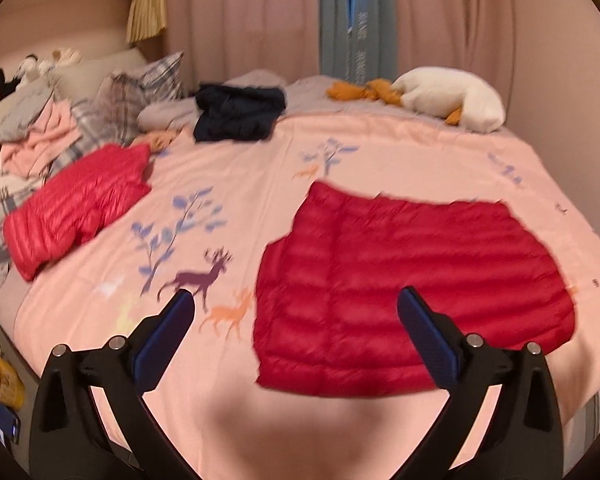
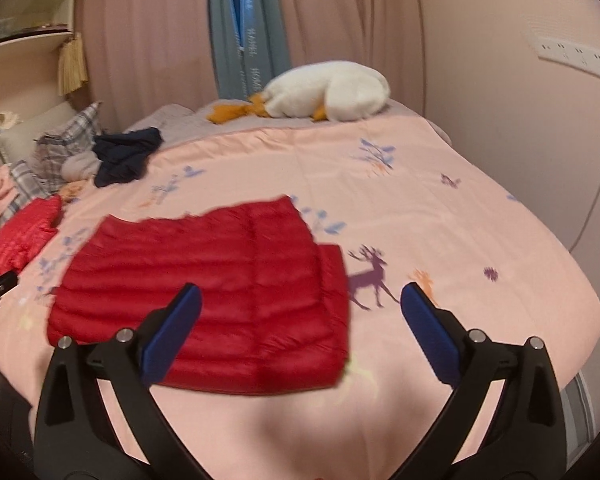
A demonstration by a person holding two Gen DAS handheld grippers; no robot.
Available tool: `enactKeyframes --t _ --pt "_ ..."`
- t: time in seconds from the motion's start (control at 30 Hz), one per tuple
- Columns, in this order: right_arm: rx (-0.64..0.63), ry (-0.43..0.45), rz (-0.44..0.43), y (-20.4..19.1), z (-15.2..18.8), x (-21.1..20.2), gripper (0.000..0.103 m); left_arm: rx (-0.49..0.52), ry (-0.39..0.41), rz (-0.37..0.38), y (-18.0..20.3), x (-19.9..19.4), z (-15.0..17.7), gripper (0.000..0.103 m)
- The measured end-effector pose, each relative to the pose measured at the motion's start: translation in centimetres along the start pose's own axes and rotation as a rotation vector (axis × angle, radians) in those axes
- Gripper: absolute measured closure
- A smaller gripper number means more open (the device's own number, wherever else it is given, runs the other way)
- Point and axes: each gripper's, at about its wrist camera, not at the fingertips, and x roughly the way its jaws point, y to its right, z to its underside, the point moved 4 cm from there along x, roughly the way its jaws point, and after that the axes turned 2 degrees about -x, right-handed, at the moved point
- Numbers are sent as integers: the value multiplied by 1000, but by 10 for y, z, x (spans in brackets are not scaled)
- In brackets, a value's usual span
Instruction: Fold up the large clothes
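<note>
From the left wrist the left gripper hung with jaws wide and empty over the red puffer jacket, folded flat centre-right on the bed, and from the right wrist the right gripper gaped empty too, jacket centre-left, so this fold looked finished and fetching the dark garment upper left seemed next.

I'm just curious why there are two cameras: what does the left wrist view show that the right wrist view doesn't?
Only the left wrist view shows the yellow packet beside the bed. Only the right shows the white socket strip on the wall. Both show the folded red quilted down jacket, the white plush goose and the pink deer-print bedcover.
</note>
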Motion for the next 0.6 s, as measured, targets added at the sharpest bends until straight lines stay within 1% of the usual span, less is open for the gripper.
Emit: enactKeyframes --t 0.17,0.3,0.4,0.47,0.53,0.57,0.6 --pt "-11 44 -12 -20 -27 -35 2 30 78 52 21 -37 -26 1" --pt "-22 39 -8 -34 -45 -56 2 34 107 104 35 -64 -42 1" --pt "-37 73 -31 -45 -56 -73 2 49 125 121 45 -82 -54 1" --pt "-53 83 -44 -51 -62 -83 2 54 127 148 51 -93 -59 1" --pt "-70 91 -58 -60 -66 -93 2 58 118 139 55 -101 -62 1" --pt "-75 95 -66 -63 -67 -97 2 70 127 124 59 -105 -63 1" --pt "-81 95 -73 -66 -68 -100 2 72 137 128 61 -110 -63 1"
